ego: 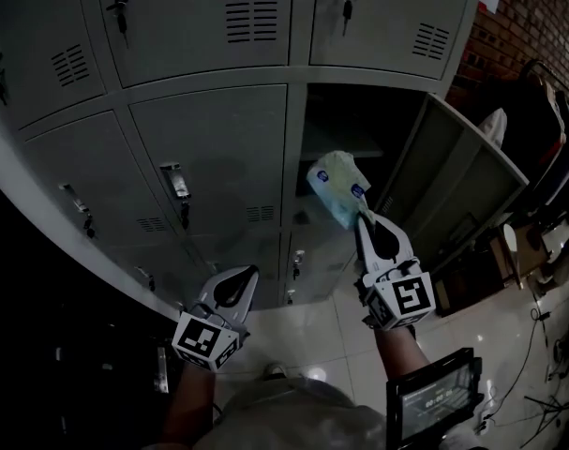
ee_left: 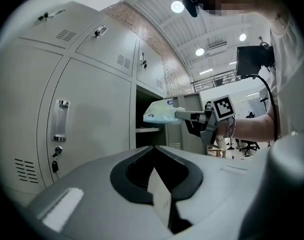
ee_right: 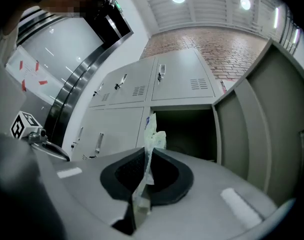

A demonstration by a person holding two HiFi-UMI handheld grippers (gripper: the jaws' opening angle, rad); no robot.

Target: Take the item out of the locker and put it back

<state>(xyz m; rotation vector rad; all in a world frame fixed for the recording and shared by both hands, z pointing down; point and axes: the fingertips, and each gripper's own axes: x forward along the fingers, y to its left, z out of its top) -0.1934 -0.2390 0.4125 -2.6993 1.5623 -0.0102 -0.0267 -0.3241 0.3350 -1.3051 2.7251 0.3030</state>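
A pale blue-and-white plastic packet (ego: 336, 187) hangs in front of the open locker compartment (ego: 354, 120), level with its shelf. My right gripper (ego: 362, 216) is shut on the packet's lower edge and points up toward the opening. Seen from the right gripper view, the packet (ee_right: 150, 134) stands pinched between the jaws of that gripper (ee_right: 144, 171), with the dark compartment (ee_right: 184, 129) just beyond. The left gripper view shows the packet (ee_left: 159, 113) outside the opening. My left gripper (ego: 249, 274) is low at the left with nothing in it, its jaws together, beside closed locker doors.
The locker's door (ego: 457, 181) swings out to the right of my right gripper. Closed lockers with keys in their locks (ego: 181, 200) fill the left and top. A dark screen (ego: 434, 403) sits at the lower right, and there is furniture and cable clutter (ego: 546, 251) on the glossy floor.
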